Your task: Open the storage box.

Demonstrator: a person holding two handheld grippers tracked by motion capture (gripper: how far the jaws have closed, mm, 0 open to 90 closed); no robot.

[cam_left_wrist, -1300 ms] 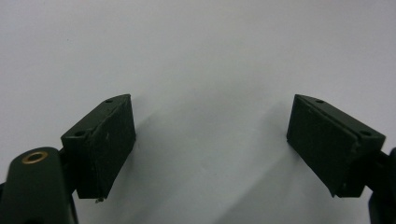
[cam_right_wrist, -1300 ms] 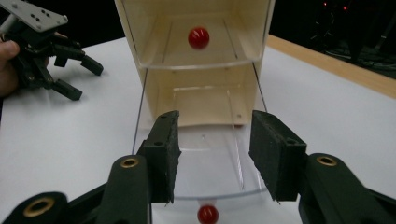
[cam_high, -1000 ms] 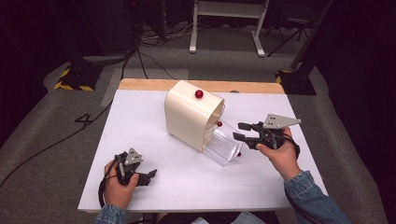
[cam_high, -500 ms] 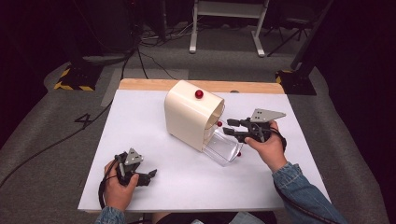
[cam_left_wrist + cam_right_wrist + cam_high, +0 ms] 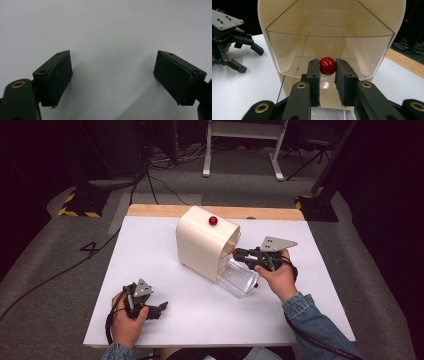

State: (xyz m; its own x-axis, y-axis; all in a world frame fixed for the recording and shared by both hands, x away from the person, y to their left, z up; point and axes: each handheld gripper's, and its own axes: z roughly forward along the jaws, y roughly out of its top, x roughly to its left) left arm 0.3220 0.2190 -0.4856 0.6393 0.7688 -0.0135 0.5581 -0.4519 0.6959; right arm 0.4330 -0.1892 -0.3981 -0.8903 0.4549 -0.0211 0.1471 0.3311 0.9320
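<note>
Sitting between right hand-held gripper [image 5: 327, 82] pads: red knob [image 5: 327, 65].

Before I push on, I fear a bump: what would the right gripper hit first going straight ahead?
The right gripper, shut on the red knob, points into the clear drawer. Its front wall, just behind the knob, likely comes first.

1. High view: above the near edge of the white table [image 5: 165, 245], facing forward and down.
2. Left gripper view: close above bare tabletop.
3. Right gripper view: close, facing the cream container [image 5: 332, 22], shared with the high view.
</note>
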